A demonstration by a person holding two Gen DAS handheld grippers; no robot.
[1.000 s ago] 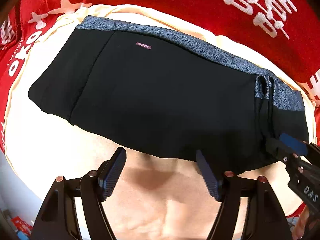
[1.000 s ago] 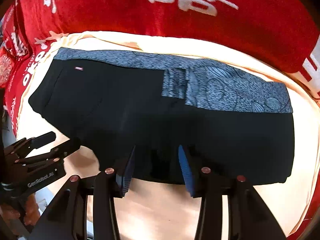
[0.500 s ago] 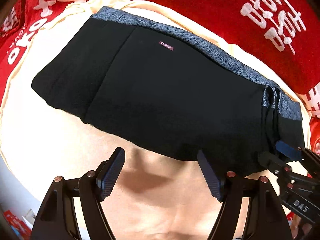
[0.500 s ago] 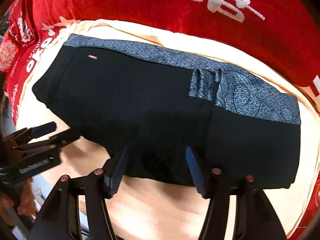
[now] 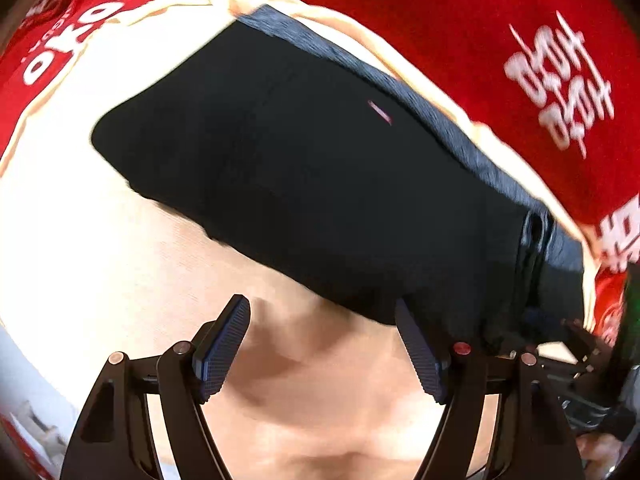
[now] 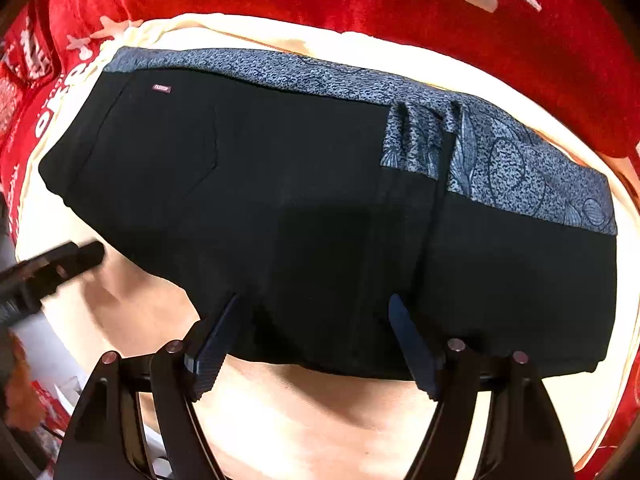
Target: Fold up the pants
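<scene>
Over the last second the left claw point(image 5: 322, 340) has slid toward 9 o'clock along the near hem of the black pants point(image 6: 304, 208), which lie folded on the cream sheet point(image 6: 320, 420). The right claw point(image 6: 312, 336) has edged in over that hem. Both are spread wide, holding nothing; probably setting up the next fold.

Cream cloth point(image 6: 320, 420) covering the surface, brightly lit, shadowed along the near middle. Red plush blanket point(image 6: 400, 4) with white embroidered characters point(image 5: 560, 80) behind and at both sides. Pale floor area point(image 6: 44, 344) at lower left, indistinct.
</scene>
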